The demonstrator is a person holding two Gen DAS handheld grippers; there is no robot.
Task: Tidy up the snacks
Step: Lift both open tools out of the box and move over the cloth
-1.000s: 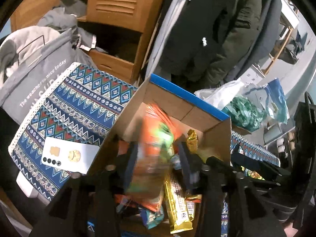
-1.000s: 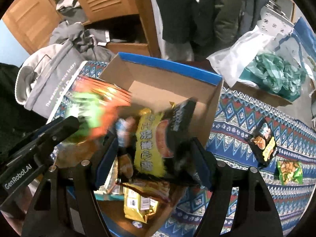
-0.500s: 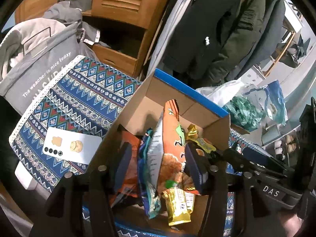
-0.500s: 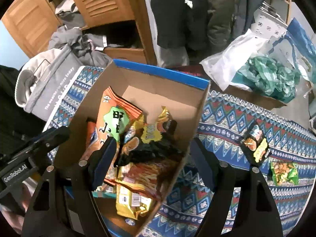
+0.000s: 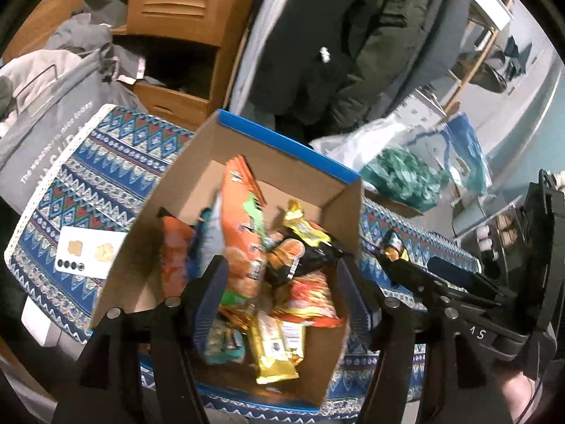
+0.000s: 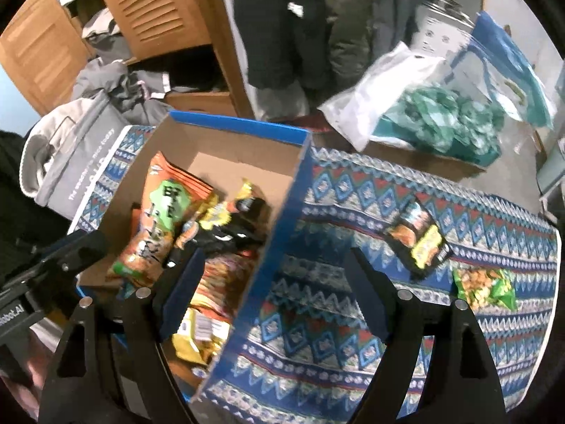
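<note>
1. Left claw (image 5: pixel 282 296) is opening over the cardboard box (image 5: pixel 247 148), gripping nothing.
2. Right claw (image 6: pixel 279 293) is opening too, empty, straddling the box wall.
3. Snacks (image 5: pixel 279 275) piled inside the box.
4. Two packets (image 6: pixel 420 236) further out on the desk (image 6: pixel 353 194).

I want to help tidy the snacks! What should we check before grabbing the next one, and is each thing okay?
1. Left gripper empty: ok, jaws opening, nothing pinched.
2. Right gripper empty: ok, jaws opening, nothing between the pads.
3. Snacks left outside: ok, black-and-yellow packet and green packet lie on the patterned cloth.
4. Room in cardboard box: ok, bare floor at its far end.
5. Orange bag settled in the box: ok.
6. Packets sealed: cannot tell.
</note>
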